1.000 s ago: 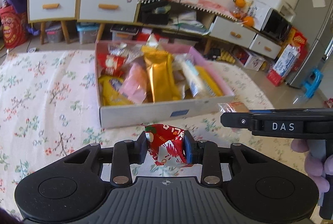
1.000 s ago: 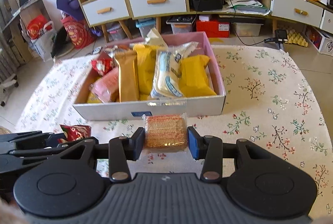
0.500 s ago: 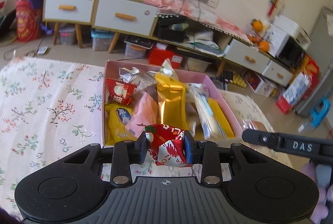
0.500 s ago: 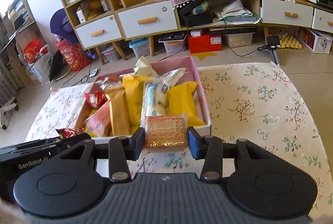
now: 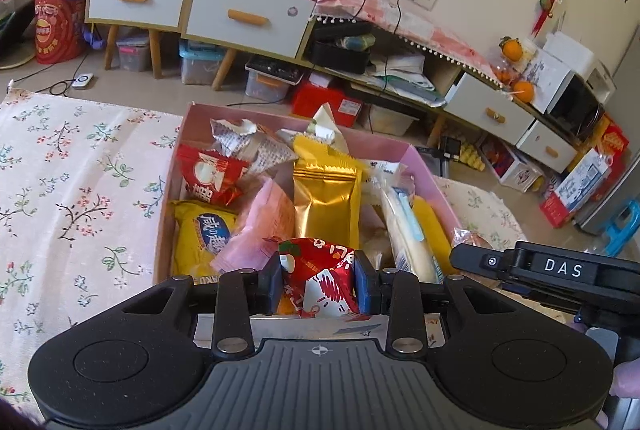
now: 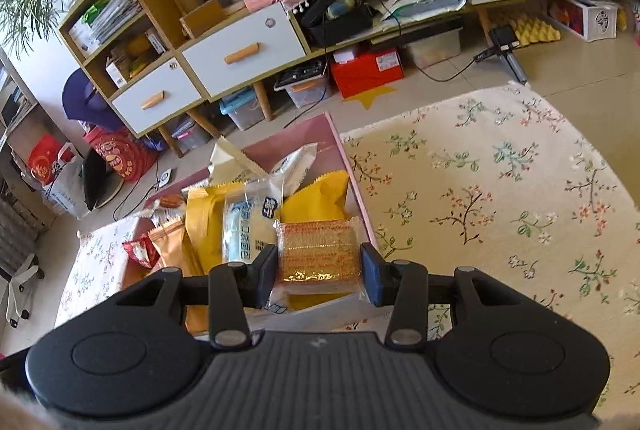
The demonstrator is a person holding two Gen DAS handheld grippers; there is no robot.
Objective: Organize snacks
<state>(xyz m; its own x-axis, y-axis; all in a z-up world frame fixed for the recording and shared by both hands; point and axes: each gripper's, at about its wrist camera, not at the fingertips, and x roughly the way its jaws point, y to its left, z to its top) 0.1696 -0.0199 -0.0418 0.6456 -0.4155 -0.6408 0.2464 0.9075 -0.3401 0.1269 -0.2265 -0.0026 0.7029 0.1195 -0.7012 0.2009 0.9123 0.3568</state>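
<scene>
My left gripper is shut on a red and white snack packet, held over the near end of the pink box. The box holds several snacks, among them a gold pouch, a red packet and a yellow bag. In the right wrist view, my right gripper is shut on a clear-wrapped biscuit pack, above the box's near right corner. The right gripper's black body shows at the right of the left wrist view.
The box sits on a table with a floral cloth, which extends to its right and to its left. Past the table's far edge are wooden drawer cabinets, storage bins and cables on the floor.
Both grippers moved forward from in front of the box to above its near end, each still holding its snack. Both views have rolled, so the box now looks tilted.
</scene>
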